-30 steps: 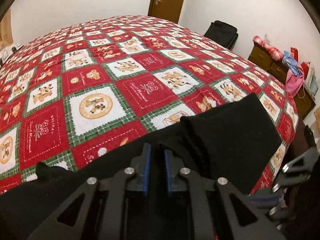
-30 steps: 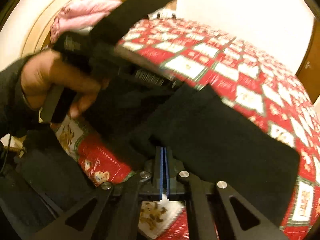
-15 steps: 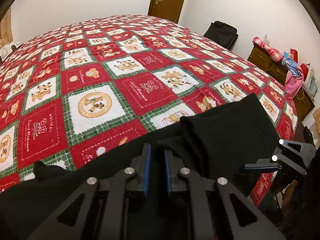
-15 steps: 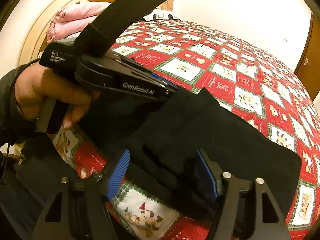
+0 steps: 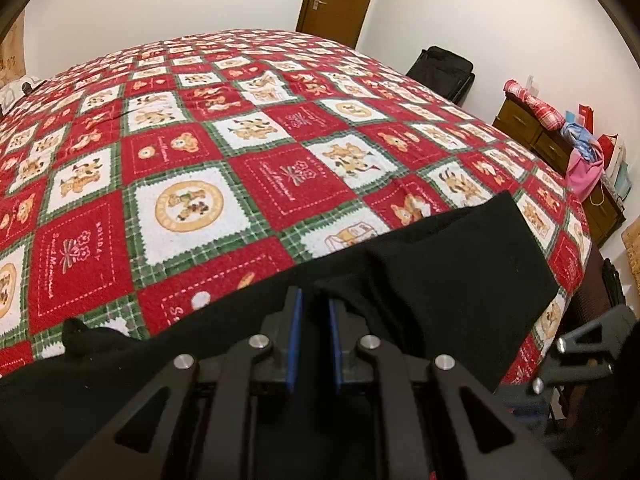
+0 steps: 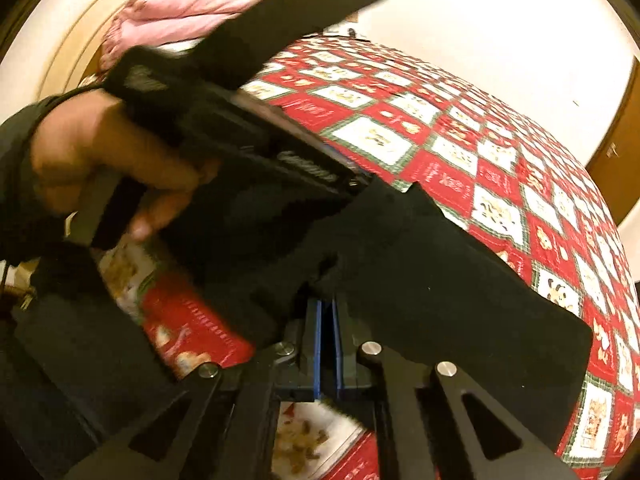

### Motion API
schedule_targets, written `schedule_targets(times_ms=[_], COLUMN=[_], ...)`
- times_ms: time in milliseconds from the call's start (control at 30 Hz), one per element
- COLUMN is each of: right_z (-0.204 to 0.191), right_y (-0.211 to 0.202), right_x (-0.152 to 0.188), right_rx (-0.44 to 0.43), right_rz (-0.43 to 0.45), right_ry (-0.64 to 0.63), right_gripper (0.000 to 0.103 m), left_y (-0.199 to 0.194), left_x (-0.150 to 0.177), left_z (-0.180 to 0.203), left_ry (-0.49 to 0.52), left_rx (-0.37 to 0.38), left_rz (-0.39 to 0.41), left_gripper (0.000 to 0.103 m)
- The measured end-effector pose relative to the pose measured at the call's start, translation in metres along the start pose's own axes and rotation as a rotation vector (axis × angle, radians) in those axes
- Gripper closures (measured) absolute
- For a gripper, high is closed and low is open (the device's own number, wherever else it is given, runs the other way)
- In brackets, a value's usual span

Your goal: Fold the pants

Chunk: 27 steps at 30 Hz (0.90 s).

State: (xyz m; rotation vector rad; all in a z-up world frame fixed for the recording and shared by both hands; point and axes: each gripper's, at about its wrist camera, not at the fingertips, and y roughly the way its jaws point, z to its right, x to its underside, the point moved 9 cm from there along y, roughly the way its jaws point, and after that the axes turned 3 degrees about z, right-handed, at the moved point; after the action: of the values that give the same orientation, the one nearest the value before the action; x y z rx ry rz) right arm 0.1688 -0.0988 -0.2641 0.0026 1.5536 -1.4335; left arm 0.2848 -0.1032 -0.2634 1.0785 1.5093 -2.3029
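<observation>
Reclosed, right gripper (image 6: 328, 312) pinches black pants (image 6: 440, 300); contact hidden.

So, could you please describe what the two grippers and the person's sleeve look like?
Both the left gripper and the right gripper are black, with angular linkage arms with cut-outs, silver round bolts, and blue pads on the inner faces of the fingers. The left gripper's body carries blurred white lettering and a broad black strap. The sleeve is dark.

Black gripper (image 5: 314, 308) frames — blue pads, silver screws; the hand (image 6: 100, 160) wears a dark sleeve (image 6: 16, 128).
</observation>
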Motion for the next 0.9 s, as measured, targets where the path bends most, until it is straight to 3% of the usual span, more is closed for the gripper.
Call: schedule_targets(times_ms=[333, 433, 467, 500, 567, 600, 667, 767, 900], right_z=[-0.003, -0.01, -0.011, -0.011, -0.005, 0.0, 0.013, 0.025, 0.012], right_y=[0.016, 0.012, 0.008, 0.002, -0.009, -0.013, -0.019, -0.009, 0.016], right_x=[0.004, 0.008, 0.009, 0.009, 0.006, 0.003, -0.006, -0.012, -0.011], right_rx=[-0.015, -0.043, -0.07, -0.112, -0.125, -0.119, -0.095, -0.08, -0.164], right_rz=[0.006, -0.022, -0.026, -0.028, 0.0, 0.017, 0.069, 0.078, 0.028], right_ry=[0.034, 0.0, 0.01, 0.045, 0.085, 0.097, 0.133, 0.187, 0.209], right_gripper=[0.095, 0.077, 0.052, 0.036, 0.036, 0.036, 0.036, 0.036, 0.036], left_y=[-0.001, -0.01, -0.018, -0.027, -0.05, -0.063, -0.085, -0.121, -0.162], left_x=[0.001, 0.001, -0.001, -0.001, 0.0, 0.003, 0.01, 0.03, 0.071], left_z=[0.0, 0.001, 0.0, -0.002, -0.012, -0.022, -0.044, -0.094, -0.174], left_ry=[-0.008, -0.006, -0.004, -0.003, -0.005, -0.007, -0.021, -0.061, -0.171], left_rx=[0.008, 0.016, 0.012, 0.009, -0.007, -0.029, -0.083, -0.224, -0.389], left_rz=[0.003, 0.012, 0.029, 0.047, 0.074, 0.085, 0.105, 0.137, 0.13], left_gripper=[0.088, 0.088, 0.088, 0.088, 0.086, 0.083, 0.065, 0.046, 0.046])
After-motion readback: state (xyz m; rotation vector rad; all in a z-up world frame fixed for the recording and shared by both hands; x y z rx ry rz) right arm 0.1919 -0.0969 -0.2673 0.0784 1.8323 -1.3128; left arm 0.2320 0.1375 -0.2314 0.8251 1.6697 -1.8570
